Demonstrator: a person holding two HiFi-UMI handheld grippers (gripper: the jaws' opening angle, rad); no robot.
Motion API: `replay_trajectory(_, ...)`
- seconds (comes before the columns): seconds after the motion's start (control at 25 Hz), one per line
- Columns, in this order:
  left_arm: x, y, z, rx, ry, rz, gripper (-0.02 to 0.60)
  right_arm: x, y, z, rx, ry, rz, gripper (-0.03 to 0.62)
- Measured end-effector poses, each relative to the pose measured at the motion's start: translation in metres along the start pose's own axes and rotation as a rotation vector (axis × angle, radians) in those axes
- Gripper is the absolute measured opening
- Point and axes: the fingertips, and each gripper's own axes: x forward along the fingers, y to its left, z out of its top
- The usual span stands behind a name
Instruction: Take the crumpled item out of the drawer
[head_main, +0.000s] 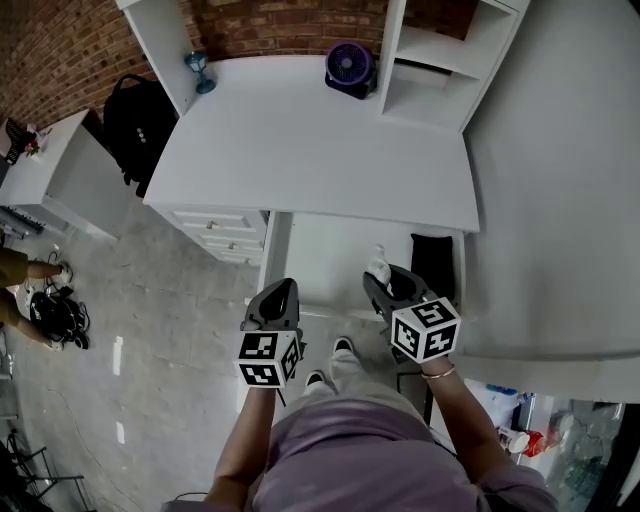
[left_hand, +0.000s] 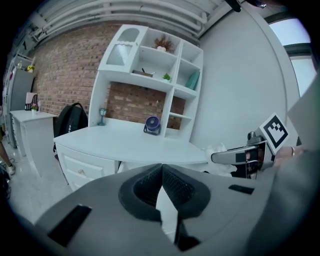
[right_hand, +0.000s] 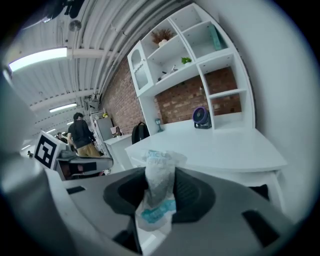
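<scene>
The crumpled item (head_main: 378, 266) is a white wrapper with teal print, and my right gripper (head_main: 381, 282) is shut on it. It is held above the open white drawer (head_main: 320, 258) under the desk. In the right gripper view the wrapper (right_hand: 159, 186) sticks up between the pads of my right gripper (right_hand: 159, 172). My left gripper (head_main: 283, 292) hangs at the drawer's front left, and its jaws meet at the tips with nothing between them. In the left gripper view, my left gripper (left_hand: 162, 170) faces the desk, and the wrapper (left_hand: 220, 150) shows at the right.
The white desk top (head_main: 310, 140) carries a purple fan (head_main: 349, 68) and a blue goblet (head_main: 200, 72), with a shelf unit (head_main: 440, 60) at its right. A black thing (head_main: 432, 262) lies at the drawer's right end. A black backpack (head_main: 140, 120) stands left of the desk.
</scene>
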Motion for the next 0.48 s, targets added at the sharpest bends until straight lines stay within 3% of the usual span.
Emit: replay_trajectory(0.48,0.002,-0.020,0.003,0.036,0.008,-0.064,0.002,-0.051,0.008,0.022,0.070,-0.147,-0.046,0.144)
